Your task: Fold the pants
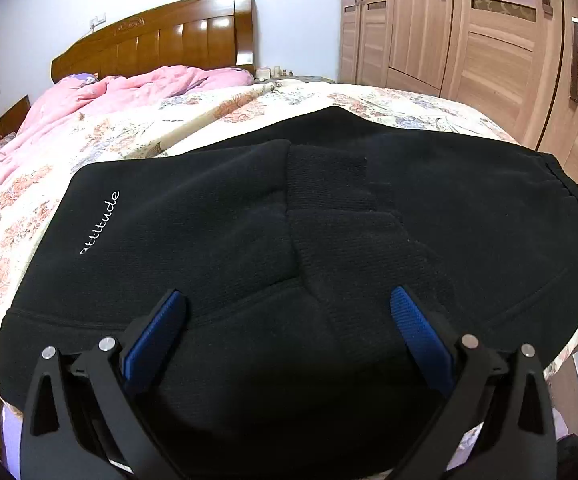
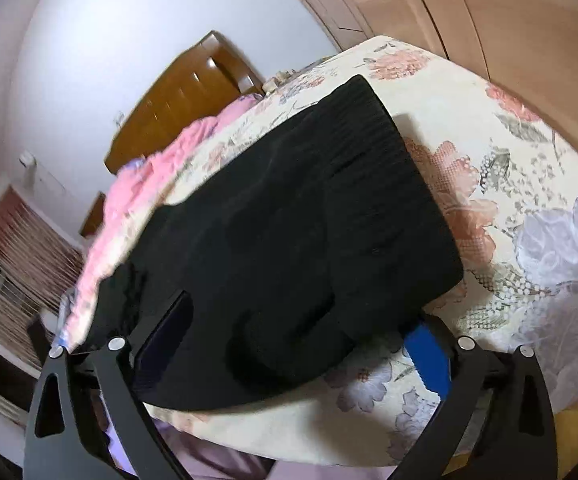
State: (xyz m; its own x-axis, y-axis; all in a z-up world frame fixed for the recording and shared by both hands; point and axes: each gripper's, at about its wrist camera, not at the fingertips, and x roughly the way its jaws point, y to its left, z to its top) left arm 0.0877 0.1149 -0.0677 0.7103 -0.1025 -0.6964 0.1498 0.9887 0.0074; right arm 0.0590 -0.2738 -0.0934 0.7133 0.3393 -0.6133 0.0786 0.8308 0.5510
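Both sets of fingers are spread wide with nothing pinched, the left gripper (image 1: 287,296) hanging over the folded black pants (image 1: 249,220) and the right gripper (image 2: 309,316) straddling a ribbed cuff end, pants lying flat on the floral bedspread (image 1: 89,136) near the pink duvet (image 1: 129,84) and wooden headboard (image 1: 161,36).

Home bedroom. Bed (image 1: 329,100) with floral cover, glossy wooden headboard (image 1: 161,36), rumpled pink duvet (image 1: 129,88) near the pillows end. Tall wood-panel wardrobe (image 1: 469,28) along the right wall, handles visible. Wall socket (image 1: 97,21) above the headboard; curtained window (image 2: 17,248) in the right wrist view.
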